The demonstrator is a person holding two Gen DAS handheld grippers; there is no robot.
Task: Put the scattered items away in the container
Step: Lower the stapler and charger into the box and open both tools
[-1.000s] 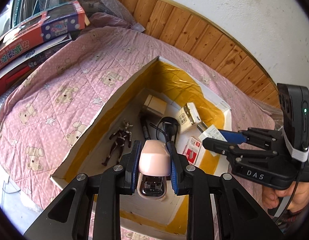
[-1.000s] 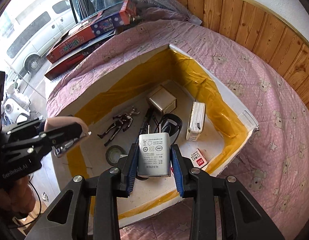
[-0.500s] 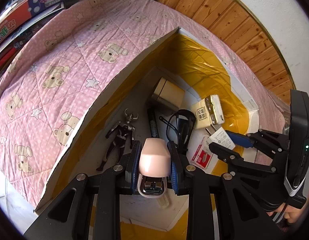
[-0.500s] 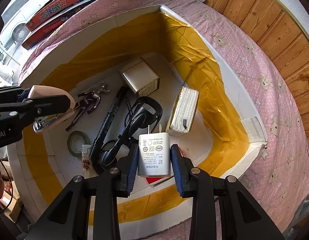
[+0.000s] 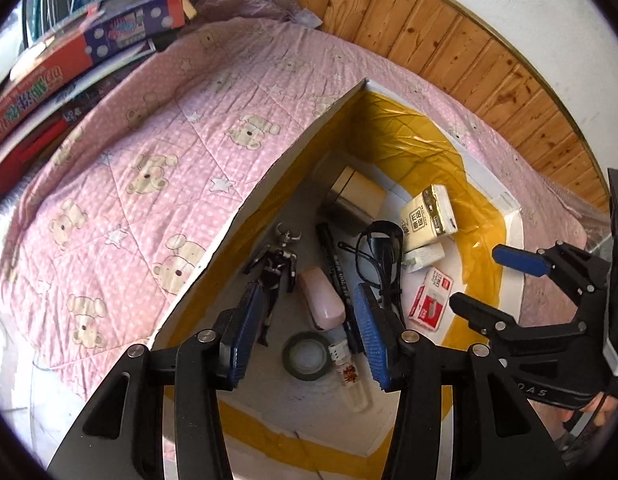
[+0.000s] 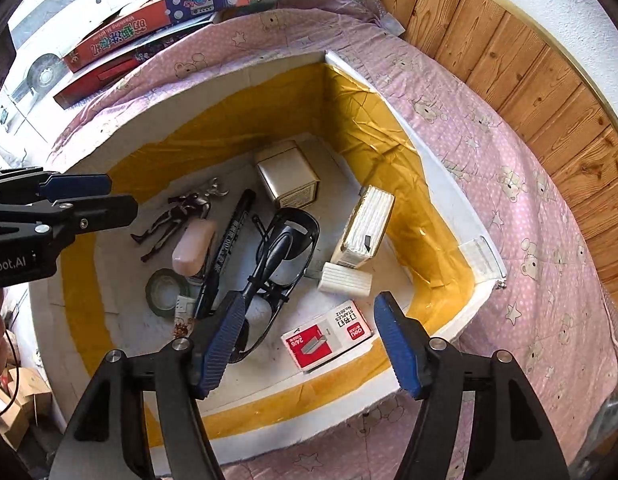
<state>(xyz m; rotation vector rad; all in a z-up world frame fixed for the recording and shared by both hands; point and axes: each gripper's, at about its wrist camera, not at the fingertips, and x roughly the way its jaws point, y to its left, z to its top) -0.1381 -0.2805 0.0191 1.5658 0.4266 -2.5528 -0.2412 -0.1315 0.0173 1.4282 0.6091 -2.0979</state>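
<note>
Yellow-taped box (image 6: 441, 216) holds stapler (image 6: 193, 246), charger (image 6: 345, 279); your left gripper (image 5: 307, 330), right gripper (image 6: 309, 340) both spread, empty. Quilt (image 5: 149, 152) shows nothing left.

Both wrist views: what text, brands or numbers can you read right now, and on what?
"STAPLES", "24/6", "No.0012": red-and-white staple box on the container floor.
"obot.AI": body of the left tongs, partly cut off.
"OAS" or "DAS": body of the right tongs.
Black marker, tissue pack, red game box: print present, unreadable.
</note>
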